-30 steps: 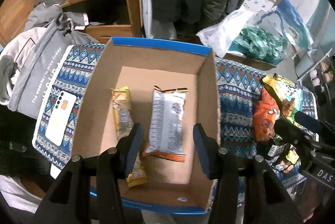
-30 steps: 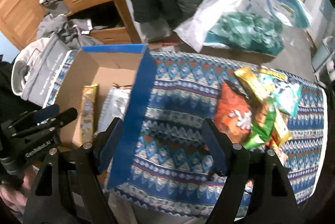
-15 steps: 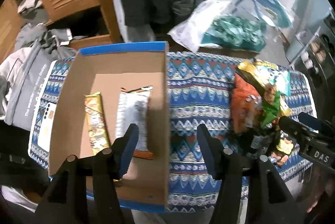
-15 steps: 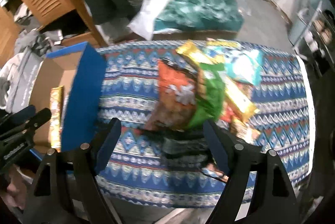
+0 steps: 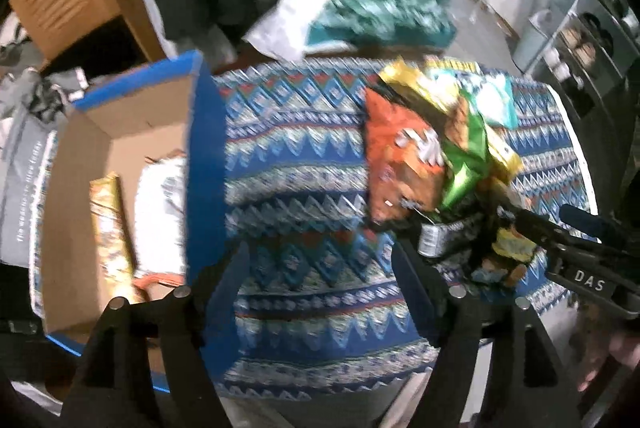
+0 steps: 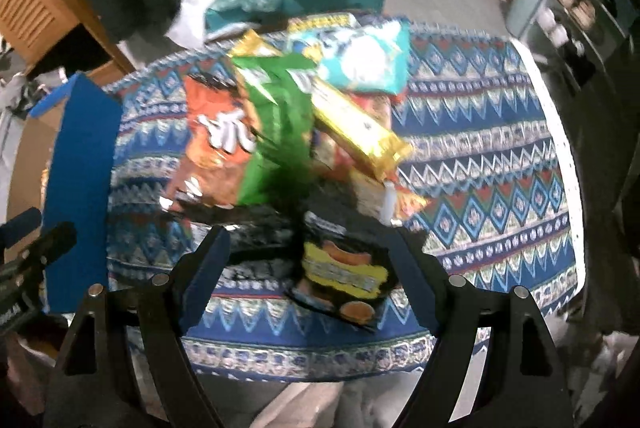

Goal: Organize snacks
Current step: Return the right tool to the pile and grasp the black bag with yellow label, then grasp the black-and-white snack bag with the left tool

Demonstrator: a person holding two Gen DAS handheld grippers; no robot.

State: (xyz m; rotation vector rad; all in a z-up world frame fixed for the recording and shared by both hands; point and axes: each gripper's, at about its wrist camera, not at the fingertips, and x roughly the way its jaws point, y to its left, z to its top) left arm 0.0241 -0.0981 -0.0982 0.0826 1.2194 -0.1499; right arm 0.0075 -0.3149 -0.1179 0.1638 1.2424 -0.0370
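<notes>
Left wrist view: left gripper (image 5: 320, 278) jaws apart, just been opening, nothing between them, over patterned tablecloth (image 5: 296, 163). Cardboard box (image 5: 100, 131) holds two snack packets. "DAS" reads on right gripper (image 5: 520, 216).

Right wrist view: right gripper (image 6: 308, 274) jaws apart, black-yellow snack packet (image 6: 344, 276) between them; snack pile (image 6: 288, 115) beyond, lettering blurred.

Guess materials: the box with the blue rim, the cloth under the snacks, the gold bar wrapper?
Box: likely corrugated cardboard, matte brown inside, blue outer face.
Cloth: looks like woven or printed fabric, matte, with geometric bands; blur leaves it open.
Gold bar wrapper: probably metallised plastic film, glossy with bright highlights.
</notes>
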